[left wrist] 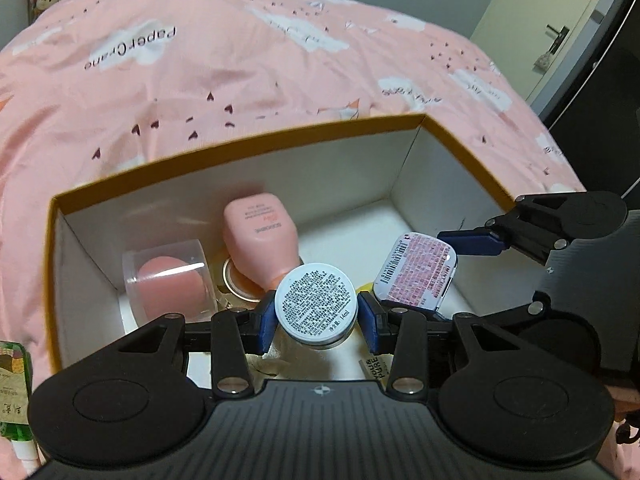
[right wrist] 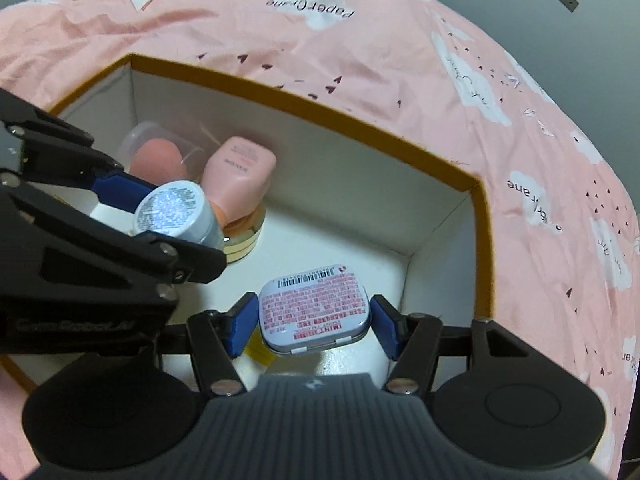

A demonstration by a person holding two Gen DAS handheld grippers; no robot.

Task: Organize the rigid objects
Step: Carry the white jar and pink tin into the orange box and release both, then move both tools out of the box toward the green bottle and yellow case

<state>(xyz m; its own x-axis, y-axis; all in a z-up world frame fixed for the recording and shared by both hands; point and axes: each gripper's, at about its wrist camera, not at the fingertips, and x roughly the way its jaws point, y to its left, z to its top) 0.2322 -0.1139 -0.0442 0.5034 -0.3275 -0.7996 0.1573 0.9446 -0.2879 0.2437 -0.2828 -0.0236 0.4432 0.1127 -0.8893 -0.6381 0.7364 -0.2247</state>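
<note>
Two grippers, each holding one small container, above an open box on a pink bed cover

In the left wrist view the left gripper [left wrist: 317, 312] is clenched on a small round jar [left wrist: 316, 305] with its printed label toward the camera, low in the centre of the frame; in the right wrist view the right gripper [right wrist: 313, 319] grasps a flat mint tin [right wrist: 315, 309] with red print, also low centre. Both are held over the white inside of the box [right wrist: 360, 184] with an orange rim. In the upper left part of the box lie a pink bottle [right wrist: 240, 176], a pink sponge in a clear case [right wrist: 156, 158] and a round gold compact [right wrist: 244, 236] under the bottle
</note>
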